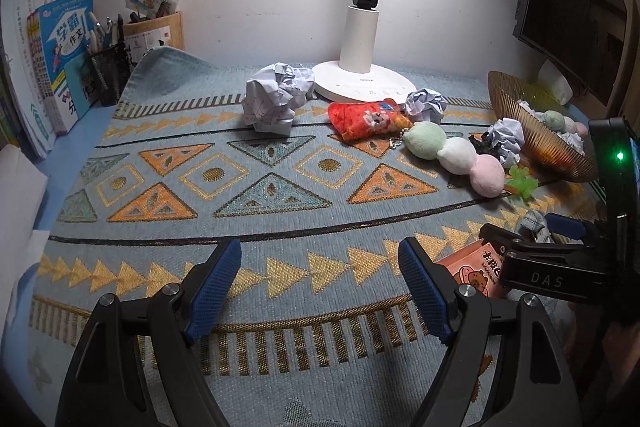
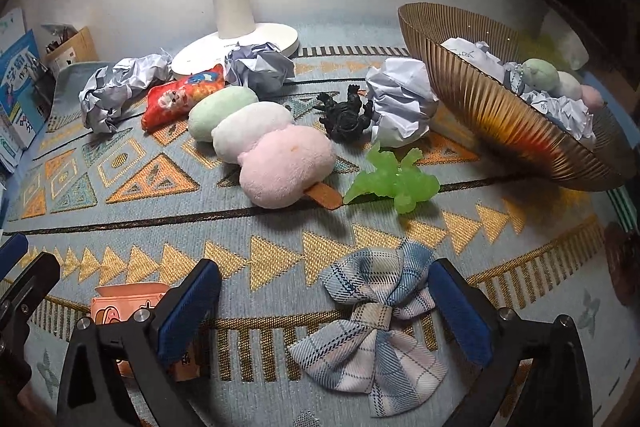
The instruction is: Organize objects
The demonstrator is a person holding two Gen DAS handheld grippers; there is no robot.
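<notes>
My right gripper (image 2: pixel 324 301) is open, its fingers either side of a plaid fabric bow (image 2: pixel 374 323) that lies flat on the patterned mat (image 2: pixel 168 239). My left gripper (image 1: pixel 320 277) is open and empty over bare mat. Ahead lie a three-ball plush dango (image 2: pixel 260 143), a red plush pouch (image 2: pixel 182 97), a black toy figure (image 2: pixel 346 117), a green translucent toy (image 2: pixel 394 179) and crumpled paper balls (image 2: pixel 400 103). A gold ribbed bowl (image 2: pixel 492 111) at right holds paper balls and a small dango. A pink packet (image 2: pixel 120 307) lies at left, under the right gripper's left finger.
A white desk lamp (image 1: pixel 362 67) stands at the back by the wall. Books (image 1: pixel 44 67), a mesh pen holder (image 1: pixel 108 71) and a cardboard box (image 1: pixel 154 31) line the back left. A dark monitor (image 1: pixel 576 7) stands at the right.
</notes>
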